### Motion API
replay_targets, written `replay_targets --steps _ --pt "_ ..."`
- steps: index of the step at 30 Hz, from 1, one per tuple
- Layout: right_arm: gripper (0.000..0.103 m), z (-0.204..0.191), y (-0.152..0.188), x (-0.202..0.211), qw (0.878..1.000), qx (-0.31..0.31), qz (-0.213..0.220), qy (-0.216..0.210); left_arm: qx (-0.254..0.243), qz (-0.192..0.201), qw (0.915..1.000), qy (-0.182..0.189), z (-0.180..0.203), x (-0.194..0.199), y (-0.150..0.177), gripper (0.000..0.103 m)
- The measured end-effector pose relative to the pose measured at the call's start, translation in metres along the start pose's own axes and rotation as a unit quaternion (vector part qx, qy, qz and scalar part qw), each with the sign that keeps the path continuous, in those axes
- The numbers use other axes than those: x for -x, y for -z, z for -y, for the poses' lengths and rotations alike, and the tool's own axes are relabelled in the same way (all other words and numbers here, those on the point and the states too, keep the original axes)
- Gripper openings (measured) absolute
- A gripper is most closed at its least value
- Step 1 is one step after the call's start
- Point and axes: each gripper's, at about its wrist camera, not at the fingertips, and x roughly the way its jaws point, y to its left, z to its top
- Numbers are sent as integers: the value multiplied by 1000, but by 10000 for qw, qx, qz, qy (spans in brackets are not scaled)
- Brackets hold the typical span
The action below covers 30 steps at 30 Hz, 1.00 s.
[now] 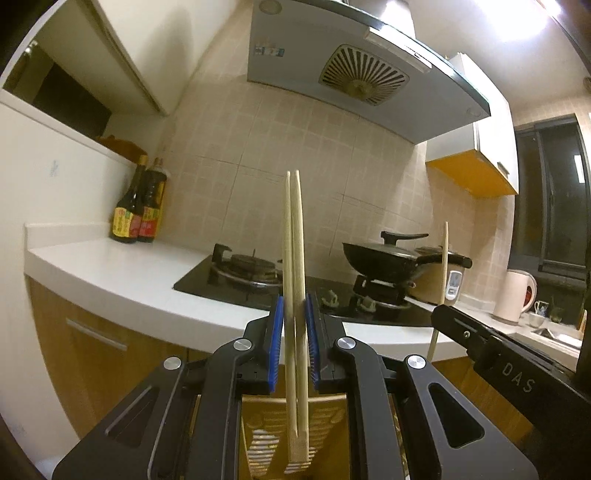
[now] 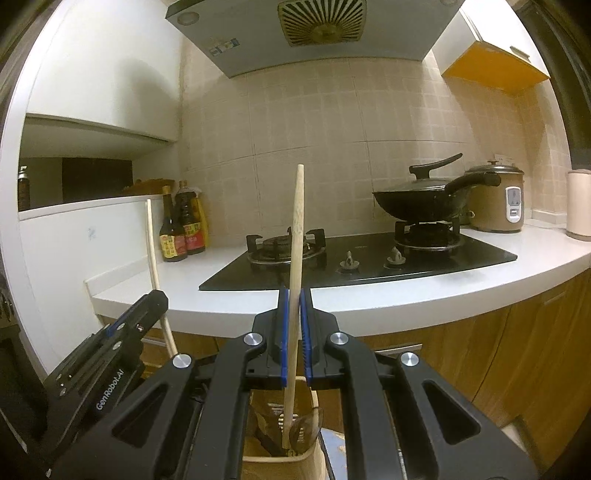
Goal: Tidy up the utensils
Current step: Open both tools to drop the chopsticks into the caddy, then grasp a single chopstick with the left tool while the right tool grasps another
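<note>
Gripping smooth tapered wooden chopsticks [image 1: 293, 258] | left tool [image 1: 294, 310] | upright

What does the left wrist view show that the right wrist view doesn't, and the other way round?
Only the left wrist view shows the left hand-held gripper shut on a pair of chopsticks from close up, plus a white kettle on the far counter. Only the right wrist view shows the right hand-held gripper shut on a single chopstick from close up, its lower end reaching a wooden utensil holder below. Both show the stove, the lidded wok, the sauce bottles and the range hood.
</note>
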Motion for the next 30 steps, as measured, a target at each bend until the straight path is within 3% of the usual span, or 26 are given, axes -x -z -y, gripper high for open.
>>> replay_targets --steps 4,5,7,8,13,18,22,25,26,27,30 --pt "5 -2 1 8 9999 41 -71 -79 -81 -138 9998 84 -2 6 -1 14" --pt "5 -2 1 11 9999 6 -70 -108 -77 -136 9998 108 -2 8 -2 18" --pt "7 -2 0 18 9998 -34 -119 -170 -100 -96 9998 128 -2 15 -3 39" --pt "8 -2 0 21 9997 -32 -150 -200 -124 -81 9998 156 -2 19 -4 41" --pt "8 -1 -3 46 9991 -37 -294 -302 -144 -165 9993 296 -4 43 -18 41" --pt "18 0 -6 76 9979 -24 -498 -422 -126 -187 9987 459 -8 85 -40 41" --pt "18 -4 -8 100 9960 -125 -683 -565 -69 -40 9986 526 -10 121 -52 44" --pt "33 -10 -9 118 9958 -71 -750 -520 -23 -84 9983 570 -12 143 -61 44" --pt "47 -13 -8 125 9956 -23 -796 -493 -15 -126 9982 588 -12 149 -62 44" --pt "52 -16 -6 130 9953 30 -847 -475 -11 -223 9979 600 -13 154 -63 46" --pt "52 -26 2 145 9928 237 -1134 -310 34 -650 9957 663 -18 161 -60 48"
